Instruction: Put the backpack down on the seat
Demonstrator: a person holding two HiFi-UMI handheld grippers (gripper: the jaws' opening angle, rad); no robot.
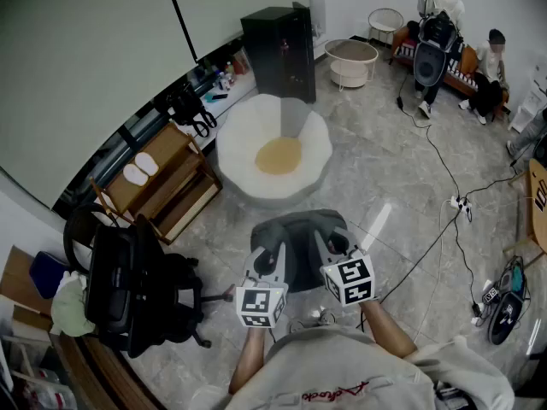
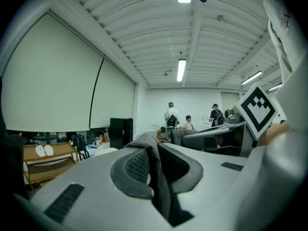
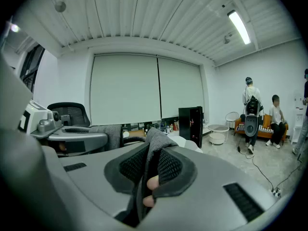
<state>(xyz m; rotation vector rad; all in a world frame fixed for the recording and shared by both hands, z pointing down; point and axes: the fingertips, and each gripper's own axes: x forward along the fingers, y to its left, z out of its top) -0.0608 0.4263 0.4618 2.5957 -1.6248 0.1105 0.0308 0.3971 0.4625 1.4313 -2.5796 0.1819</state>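
A grey backpack (image 1: 299, 239) hangs in front of me, held up between both grippers. My left gripper (image 1: 270, 261) is shut on a fold of its grey fabric (image 2: 153, 150), which stands up between the dark pads (image 2: 134, 170). My right gripper (image 1: 335, 246) is likewise shut on grey backpack fabric (image 3: 154, 143), pinched between its pads (image 3: 168, 170). The seat (image 1: 273, 154), a round white petal-shaped chair with a yellow cushion, stands on the floor just beyond the backpack. Most of the bag's body is hidden below the grippers.
A black cabinet (image 1: 280, 51) stands behind the seat. A wooden rack (image 1: 162, 184) and a black office chair (image 1: 128, 287) are at the left. Round side tables (image 1: 350, 60) and people (image 1: 440, 32) are at the back right. Cables (image 1: 461, 205) cross the floor at the right.
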